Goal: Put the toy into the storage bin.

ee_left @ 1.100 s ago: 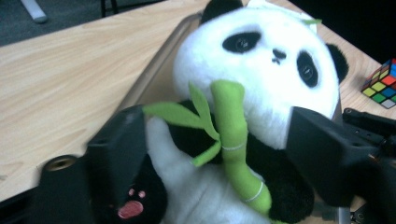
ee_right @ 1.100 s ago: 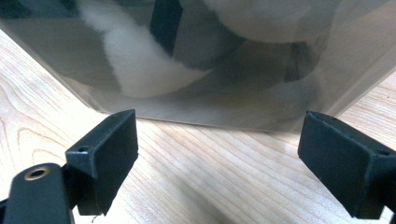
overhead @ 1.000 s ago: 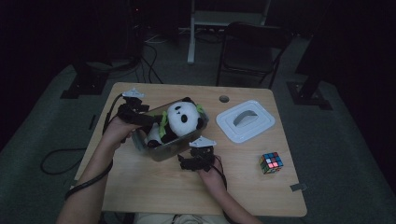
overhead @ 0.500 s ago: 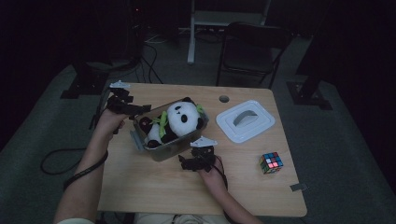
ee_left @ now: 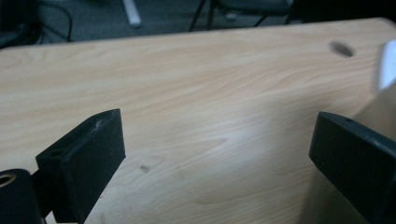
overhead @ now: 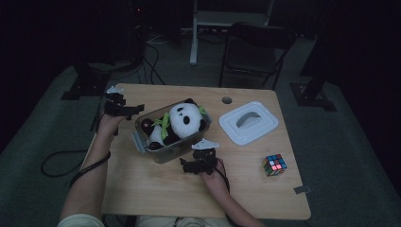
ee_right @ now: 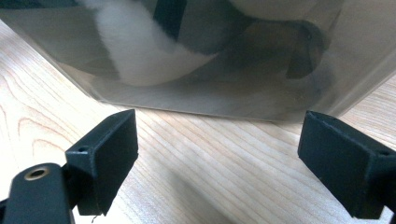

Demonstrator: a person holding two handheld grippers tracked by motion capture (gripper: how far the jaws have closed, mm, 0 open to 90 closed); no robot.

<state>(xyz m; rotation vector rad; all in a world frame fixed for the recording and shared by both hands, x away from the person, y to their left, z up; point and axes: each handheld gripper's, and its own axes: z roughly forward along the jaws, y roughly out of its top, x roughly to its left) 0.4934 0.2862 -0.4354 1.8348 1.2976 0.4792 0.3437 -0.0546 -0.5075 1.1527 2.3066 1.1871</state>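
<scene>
A black-and-white panda plush (overhead: 182, 120) with a green scarf lies in a clear plastic container (overhead: 163, 153) at the middle of the wooden table (overhead: 156, 189). My left gripper (overhead: 135, 109) hovers low just left of the container, apart from it. Its jaws have just been opening and stand wide, with bare tabletop (ee_left: 187, 84) between them (ee_left: 217, 135). My right gripper (overhead: 191, 164) rests at the container's near side, open (ee_right: 217, 135), facing the container's wall (ee_right: 210, 98). The plush (ee_right: 135, 56) shows through that wall.
A white lid (overhead: 248, 123) lies right of the container. A Rubik's cube (overhead: 274, 164) sits near the right front. A cable hole (overhead: 227, 100) marks the table's far edge. A dark chair (overhead: 255, 47) stands beyond the table.
My left gripper has drawn away from the container's left end, moving left and down toward the tabletop. The right gripper and the container have stayed put.
</scene>
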